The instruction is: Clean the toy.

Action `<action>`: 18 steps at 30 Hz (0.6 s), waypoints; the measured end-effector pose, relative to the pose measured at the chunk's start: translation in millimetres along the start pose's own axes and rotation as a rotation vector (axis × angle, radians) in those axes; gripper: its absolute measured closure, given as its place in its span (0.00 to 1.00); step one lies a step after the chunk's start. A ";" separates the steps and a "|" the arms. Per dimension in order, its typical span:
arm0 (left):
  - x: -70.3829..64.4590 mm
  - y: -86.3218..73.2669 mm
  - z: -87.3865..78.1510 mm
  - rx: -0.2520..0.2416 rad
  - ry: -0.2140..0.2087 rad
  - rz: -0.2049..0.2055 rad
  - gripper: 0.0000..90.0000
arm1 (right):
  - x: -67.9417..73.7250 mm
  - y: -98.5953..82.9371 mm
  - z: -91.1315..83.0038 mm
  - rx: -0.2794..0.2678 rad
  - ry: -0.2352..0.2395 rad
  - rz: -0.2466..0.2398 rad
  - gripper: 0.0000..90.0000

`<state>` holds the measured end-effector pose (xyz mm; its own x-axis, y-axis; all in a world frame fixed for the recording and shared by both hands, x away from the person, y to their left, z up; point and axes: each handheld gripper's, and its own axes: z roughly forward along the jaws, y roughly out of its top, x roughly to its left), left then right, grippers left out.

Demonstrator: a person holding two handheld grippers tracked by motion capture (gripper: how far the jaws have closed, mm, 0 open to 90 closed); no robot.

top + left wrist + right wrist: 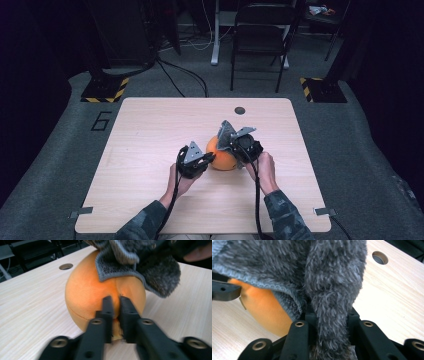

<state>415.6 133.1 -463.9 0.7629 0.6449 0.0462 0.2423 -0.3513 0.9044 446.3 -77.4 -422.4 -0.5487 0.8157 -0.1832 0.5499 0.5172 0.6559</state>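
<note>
Orange ball [100,295], resting mid-tabletop [150,130], is pinched at a fold by the nearly closed left gripper [115,305]; a grey cloth [327,277] is clamped in the right gripper [329,317]. Hard wiping could tear the pinch loose and roll the ball away.

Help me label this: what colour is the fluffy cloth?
Grey; the fluffy microfibre cloth shows best in the right gripper view.

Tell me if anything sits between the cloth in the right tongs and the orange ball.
Nothing visible does. The grey cloth, clamped in the right tongs, already drapes straight onto the top of the orange ball. The left tongs pinch the ball's near side, below the cloth's edge.
</note>
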 end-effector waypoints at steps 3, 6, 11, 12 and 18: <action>2.4 5.7 -0.7 0.028 0.035 0.019 0.53 | 0.5 -0.5 0.7 -0.005 0.007 -0.002 0.80; 2.1 8.4 4.9 0.055 0.044 0.035 0.45 | 0.6 -0.7 0.6 -0.010 0.015 -0.005 0.80; 0.1 9.3 20.4 0.124 0.023 0.070 0.56 | 2.6 -1.1 -2.3 -0.026 0.016 0.003 0.80; 0.1 9.3 20.4 0.124 0.023 0.070 0.62 | 2.6 -1.1 -2.3 -0.026 0.016 0.003 0.80; 5.7 5.8 17.4 0.102 0.010 0.016 0.79 | -4.7 -6.7 -23.6 -0.097 0.020 0.051 0.79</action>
<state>431.8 122.9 -465.8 0.7612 0.6453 0.0649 0.2902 -0.4284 0.8557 430.3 -90.8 -408.6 -0.5347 0.8344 -0.1336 0.5143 0.4468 0.7320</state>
